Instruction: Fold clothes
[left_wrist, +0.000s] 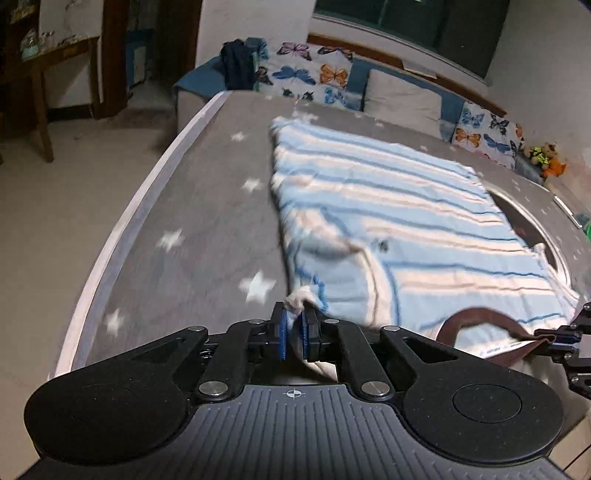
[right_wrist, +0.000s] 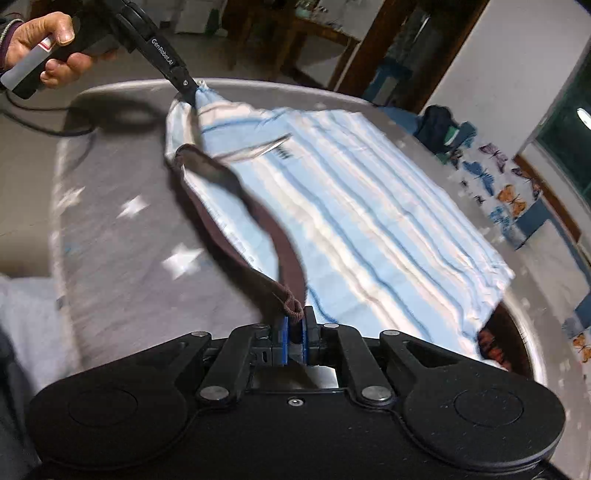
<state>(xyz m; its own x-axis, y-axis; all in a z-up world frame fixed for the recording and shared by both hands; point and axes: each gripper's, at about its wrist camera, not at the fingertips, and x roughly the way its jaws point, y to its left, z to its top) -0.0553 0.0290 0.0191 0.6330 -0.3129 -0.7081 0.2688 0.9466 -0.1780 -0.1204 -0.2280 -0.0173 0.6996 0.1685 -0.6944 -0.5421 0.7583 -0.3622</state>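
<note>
My left gripper (left_wrist: 293, 326) is pinched on a white corner of the shirt (left_wrist: 399, 221), blue pads (left_wrist: 281, 332) pressed onto the fabric. My right gripper (right_wrist: 294, 334) is pinched on the brown collar (right_wrist: 258, 236), at its rolled end. The collar band loops between the two grippers, lifted off the bed (left_wrist: 192, 221). In the right wrist view the left gripper (right_wrist: 190, 88) holds the far shoulder corner, with my hand (right_wrist: 40, 48) on its handle. The rest of the shirt, light blue with white and darker stripes, lies spread flat on the grey star-print bed cover. A dark round shape sits under its far hem; can't tell what it is. Beyond: butterfly pillows (left_wrist: 306, 72), a dark garment (left_wrist: 236, 64), a plush toy (left_wrist: 546, 158) by the wall.
</note>
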